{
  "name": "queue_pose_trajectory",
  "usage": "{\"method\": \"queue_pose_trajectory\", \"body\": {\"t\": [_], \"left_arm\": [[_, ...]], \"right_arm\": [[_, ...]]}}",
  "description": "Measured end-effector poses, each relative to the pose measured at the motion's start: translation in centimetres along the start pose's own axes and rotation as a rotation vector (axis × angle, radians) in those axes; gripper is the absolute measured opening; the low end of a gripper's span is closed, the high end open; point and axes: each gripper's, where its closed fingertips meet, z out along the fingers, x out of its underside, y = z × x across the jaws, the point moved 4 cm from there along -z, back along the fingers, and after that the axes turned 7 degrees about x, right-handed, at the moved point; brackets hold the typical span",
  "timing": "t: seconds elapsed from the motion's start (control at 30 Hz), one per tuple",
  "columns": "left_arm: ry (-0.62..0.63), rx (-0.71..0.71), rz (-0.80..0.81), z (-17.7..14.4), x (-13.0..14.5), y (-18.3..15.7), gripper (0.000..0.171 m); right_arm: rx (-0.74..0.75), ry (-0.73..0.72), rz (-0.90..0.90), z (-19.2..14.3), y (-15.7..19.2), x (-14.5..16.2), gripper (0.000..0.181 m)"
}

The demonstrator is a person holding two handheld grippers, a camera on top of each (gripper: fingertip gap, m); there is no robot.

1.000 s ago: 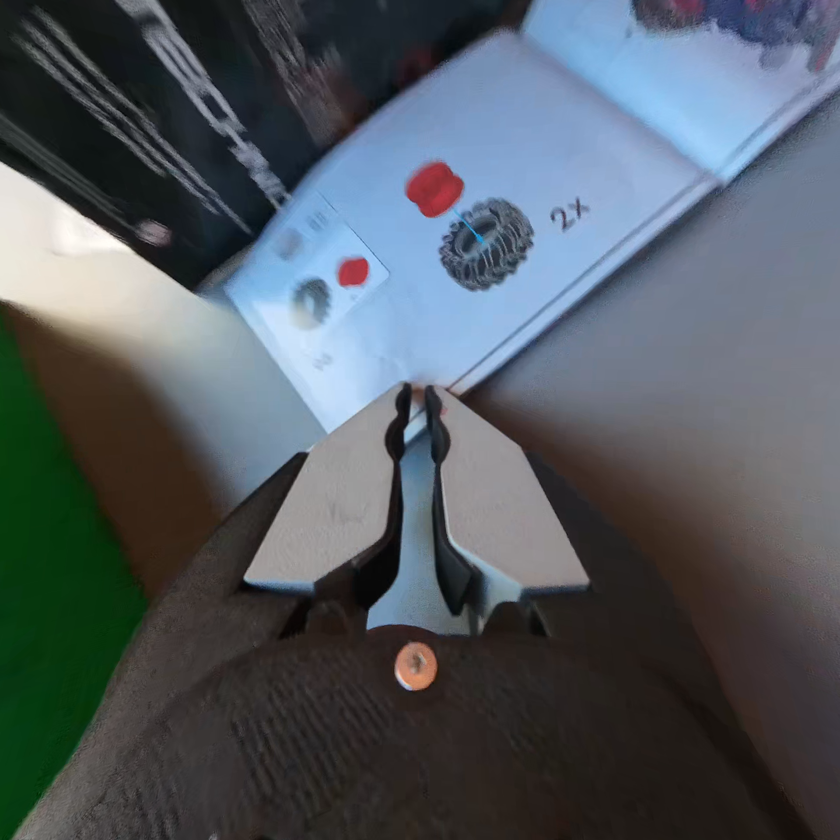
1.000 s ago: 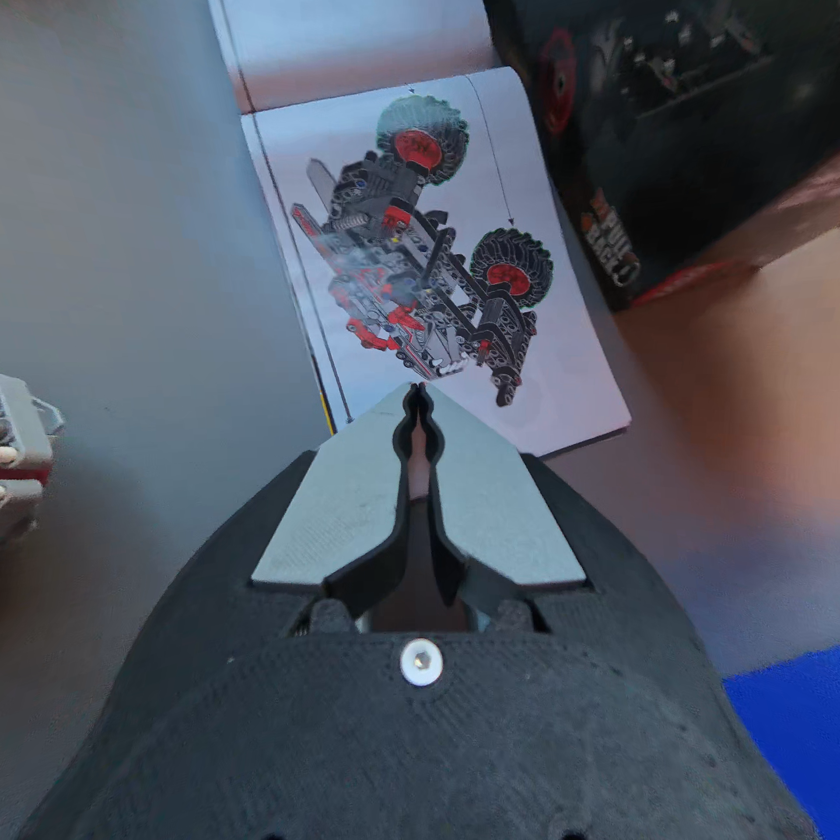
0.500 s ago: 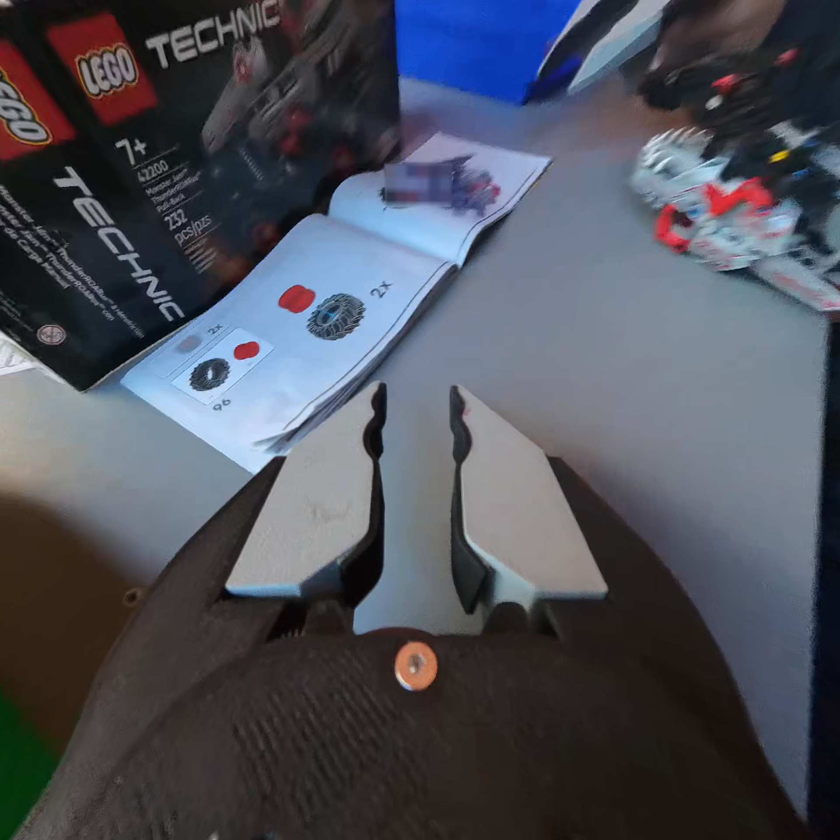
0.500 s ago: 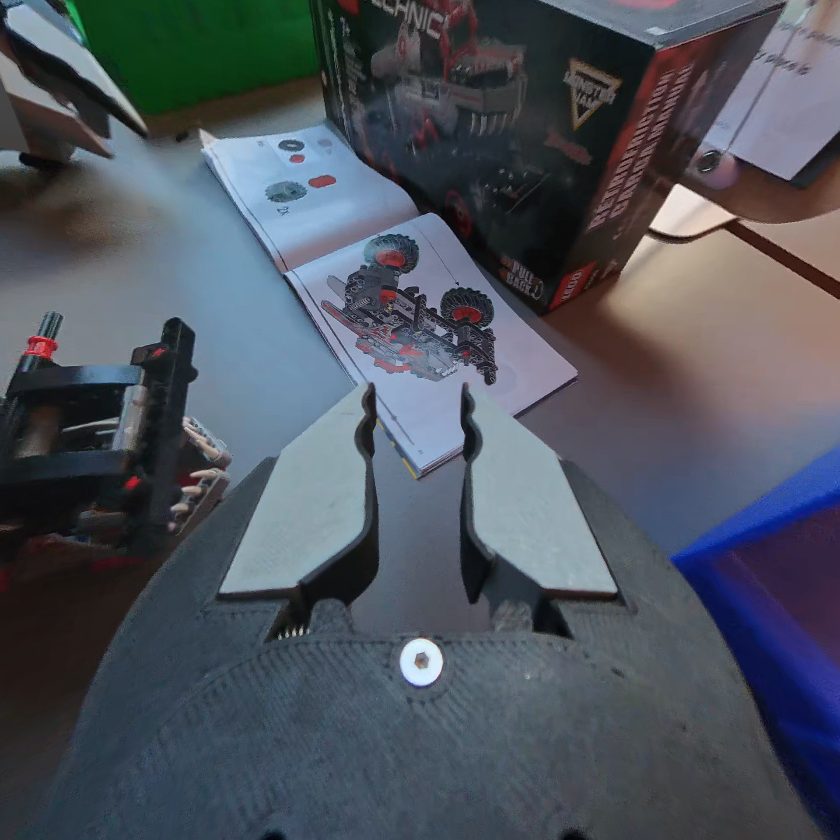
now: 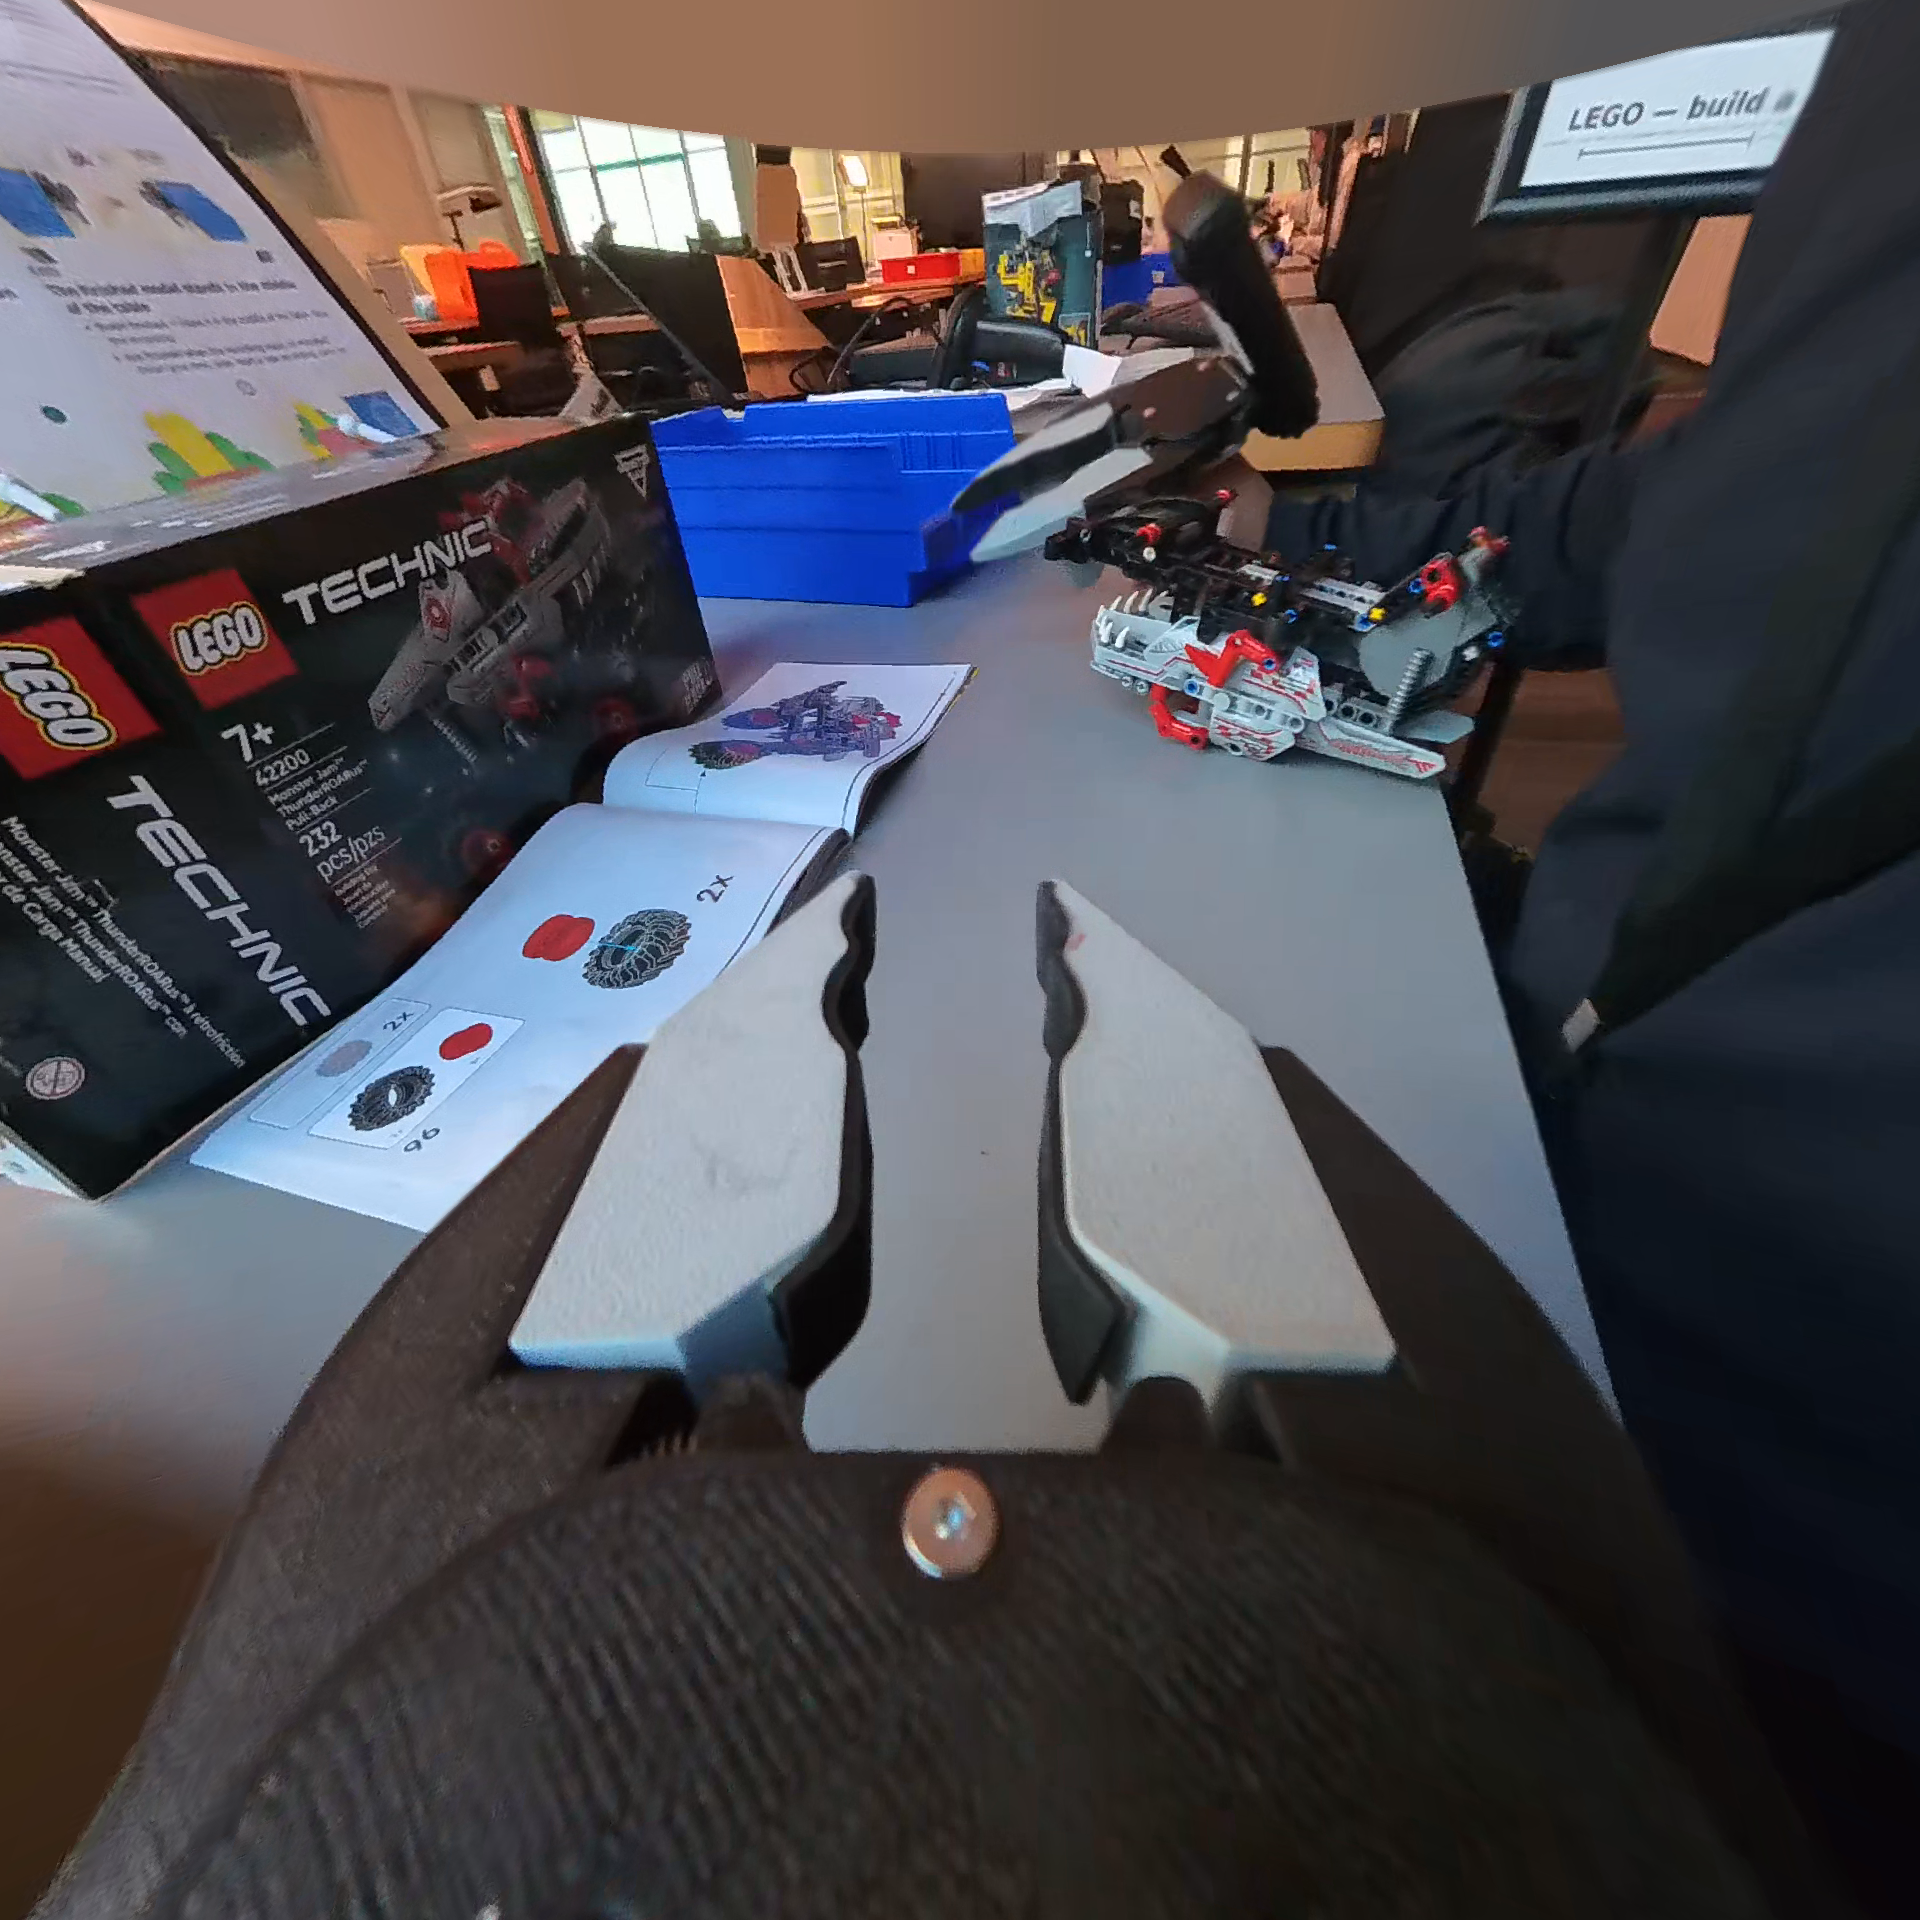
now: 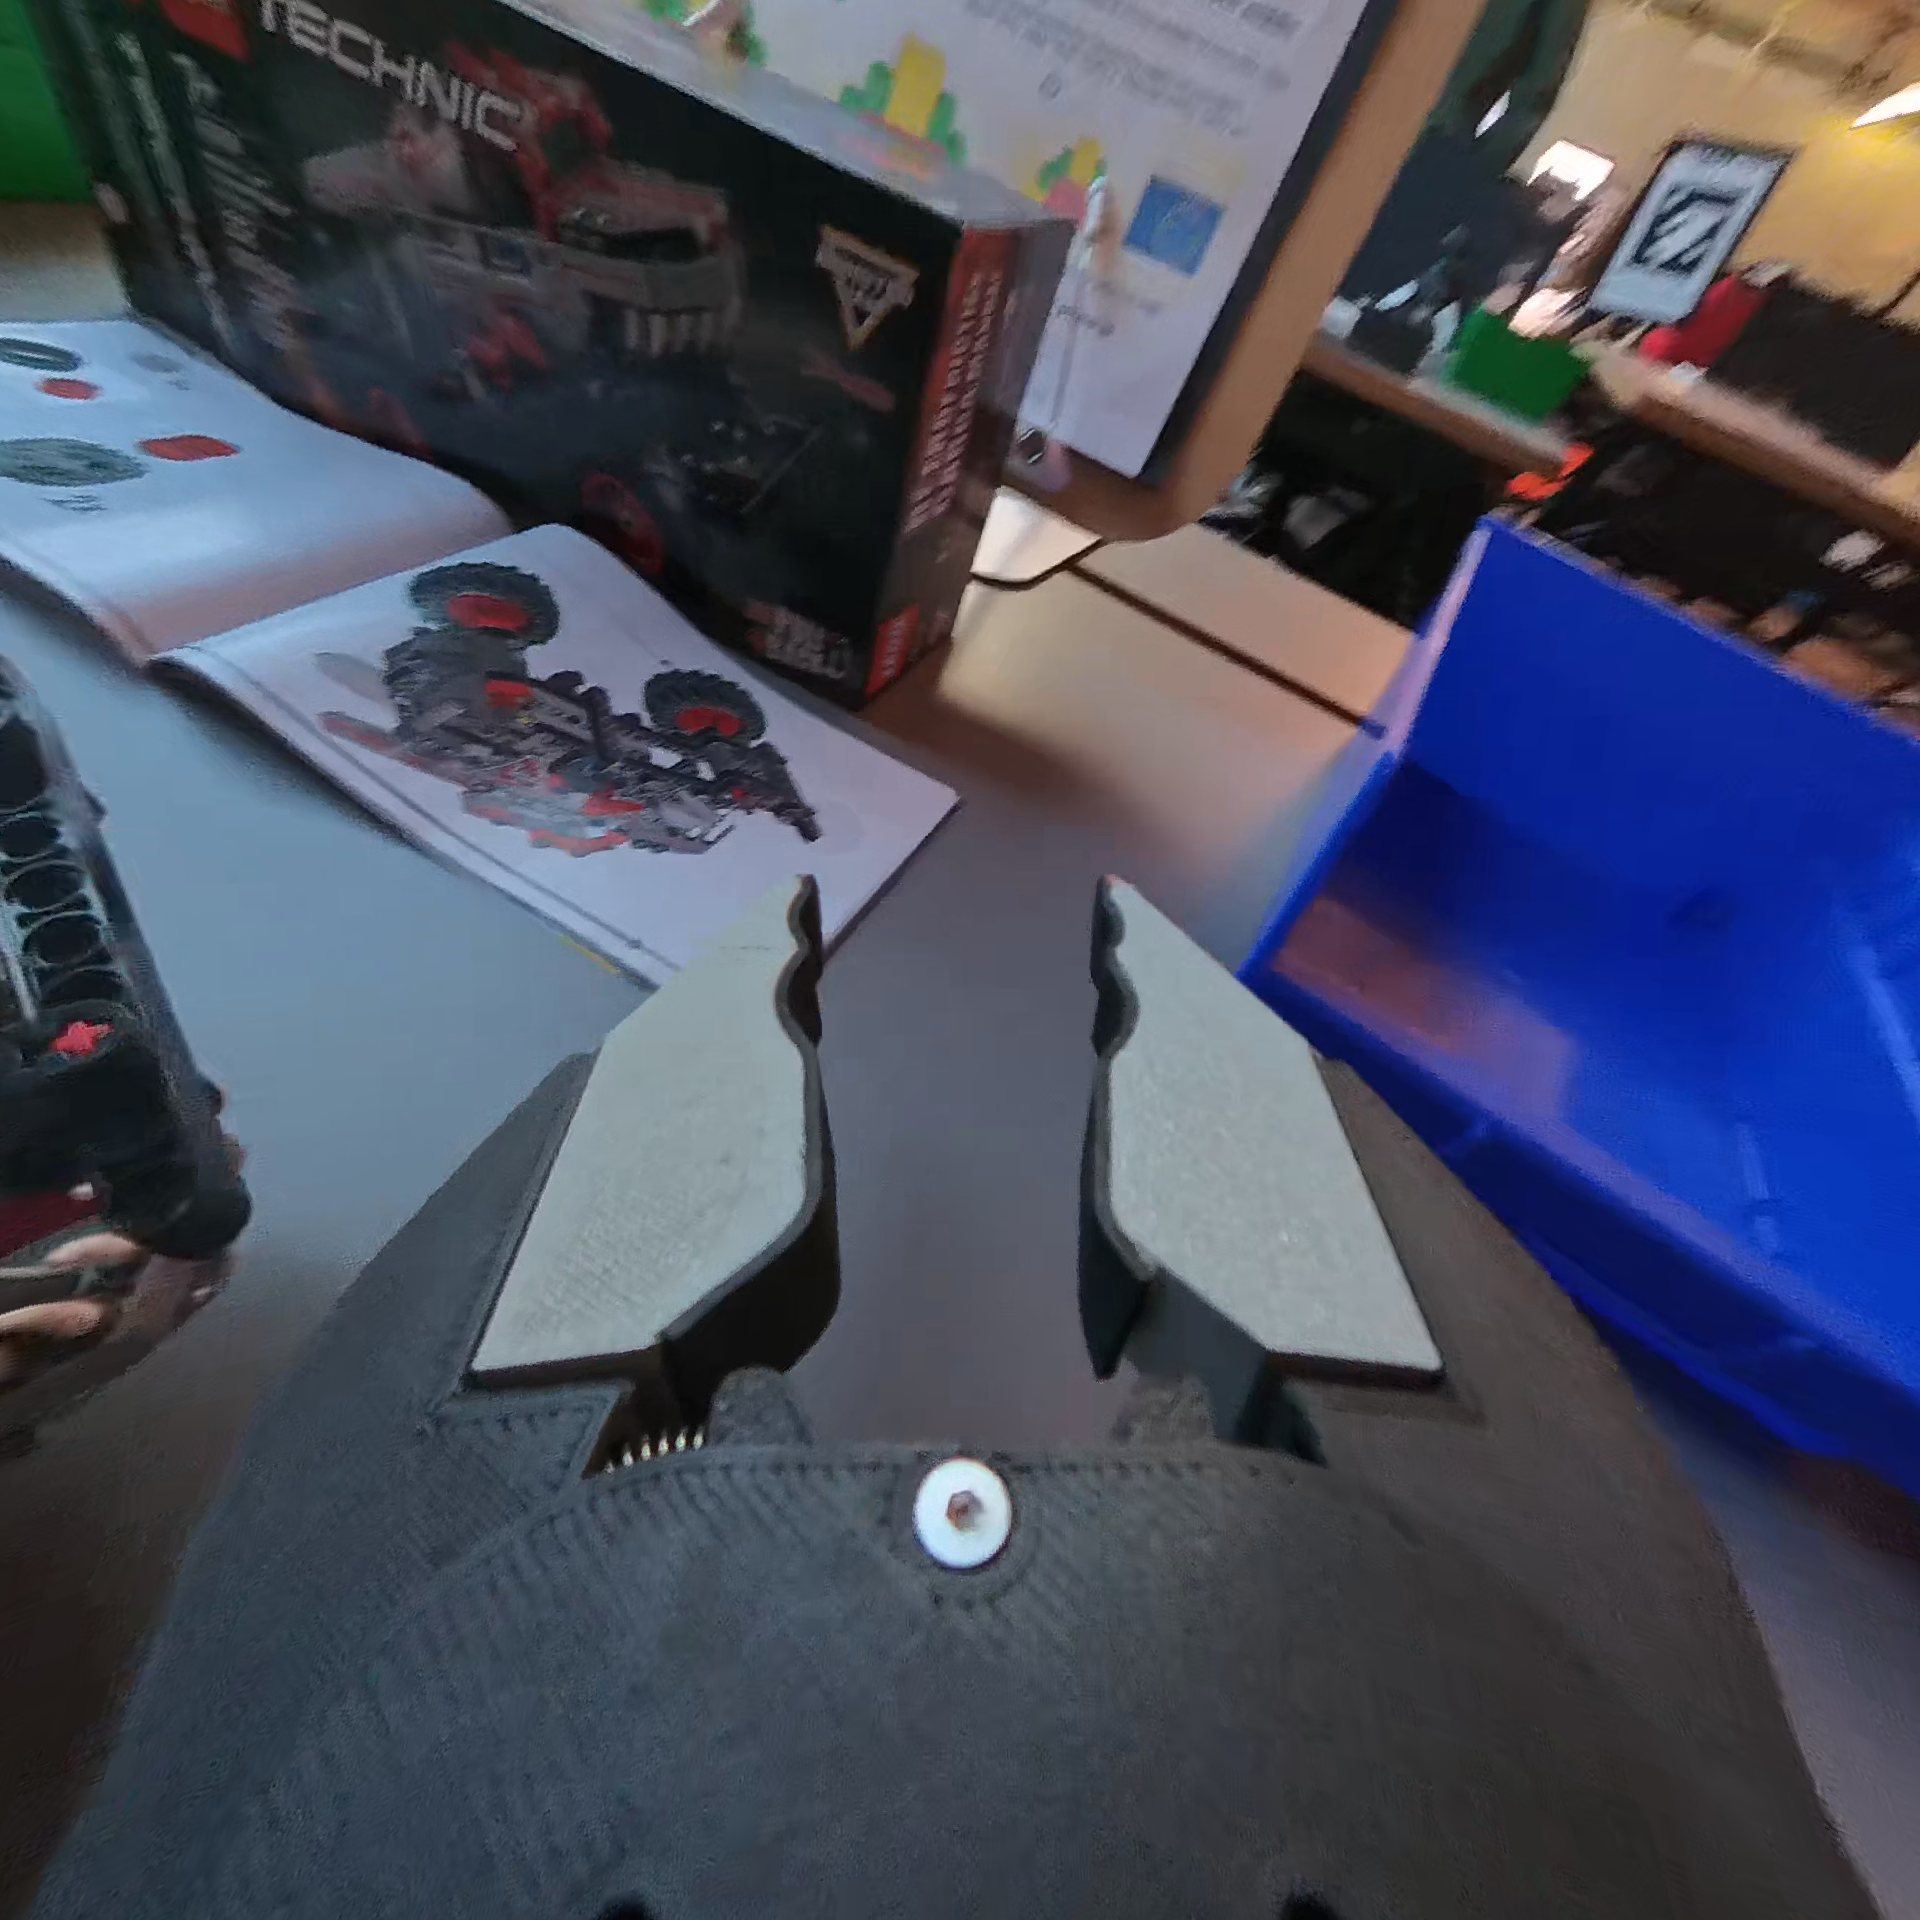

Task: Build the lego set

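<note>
A partly built grey, black and red lego vehicle [image 5: 1288, 655] lies on the grey table [image 5: 1091, 914] at the far right; its black end shows at the left edge of the right wrist view [image 6: 62, 1049]. An open instruction booklet [image 5: 582, 966] lies left of centre, also in the right wrist view [image 6: 540, 717]. My left gripper [image 5: 948, 904] is open and empty, above the table beside the booklet. My right gripper [image 6: 951, 904] is open and empty, between the booklet and a blue bin [image 6: 1621, 997]; it also shows far off in the left wrist view [image 5: 997, 509], above the vehicle.
The black lego box [image 5: 312, 748] stands behind the booklet, also in the right wrist view [image 6: 582, 312]. The blue bin [image 5: 831, 499] sits at the table's far end. A person's dark sleeve [image 5: 1714, 935] fills the right side. A board with pictures [image 5: 135, 270] leans behind the box. The tips of one gripper are about 40 cm away from the tips of the other.
Both grippers went from shut to open and pulled back and up from the booklet pages. The views now look along the table, with the vehicle, box and blue bin in sight.
</note>
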Motion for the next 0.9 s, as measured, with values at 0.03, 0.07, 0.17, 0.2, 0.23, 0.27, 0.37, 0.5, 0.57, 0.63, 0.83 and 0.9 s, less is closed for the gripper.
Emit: {"method": "queue_pose_trajectory", "body": {"t": [0.03, 0.07, 0.17, 0.2, 0.23, 0.27, 0.37, 0.5, 0.57, 0.63, 0.83, 0.9], "left_arm": [[0.004, 0.001, 0.0, 0.0, 0.0, -0.1, 0.028], [0.004, 0.003, -0.006, 0.0, 0.0, 0.0, 0.028], [-0.02, -0.044, -0.054, -0.5, -0.1, 0.6, 0.027], [-0.023, -0.061, -0.079, -0.8, 0.0, 0.6, 0.028], [-0.021, -0.074, -0.109, -1.1, 0.1, 0.6, 0.028], [-0.012, -0.093, -0.14, -1.6, 0.2, 0.5, 0.028], [0.074, -0.204, -0.176, -4.2, 1.2, 0.7, 0.024], [0.244, -0.419, -0.184, -11.9, -1.0, 5.0, 0.023], [0.431, -0.489, -0.231, -15.8, -1.4, 8.4, 0.026], [0.59, -0.471, -0.214, -18.1, -0.5, 11.7, 0.027], [0.897, -0.5, -0.388, -20.9, 4.7, 20.4, 0.049], [1.014, -0.388, -0.365, -20.0, 5.7, 19.9, 0.036]], "right_arm": [[0.028, -0.021, -0.022, -0.1, -0.2, -0.1, 0.046], [0.034, -0.028, -0.035, -0.1, -0.2, -0.2, 0.045], [0.017, 0.006, -0.051, 0.1, 0.2, 0.1, 0.048], [0.017, 0.003, -0.048, 0.0, 0.2, 0.1, 0.047], [0.018, -0.011, -0.034, -0.2, 0.1, -0.1, 0.046], [0.023, -0.026, -0.012, -0.4, -0.1, -0.2, 0.046], [0.037, -0.044, 0.052, -1.1, -0.9, -0.2, 0.047], [0.08, -0.041, 0.051, -1.6, -1.2, -0.1, 0.045], [0.103, -0.033, 0.046, -1.8, -1.4, 0.0, 0.043], [0.116, -0.04, 0.084, -2.3, -1.8, 0.1, 0.042], [0.137, -0.047, 0.194, -5.1, -3.2, 0.1, 0.045], [0.137, -0.046, 0.16, -6.5, -2.7, -0.7, 0.044]]}}
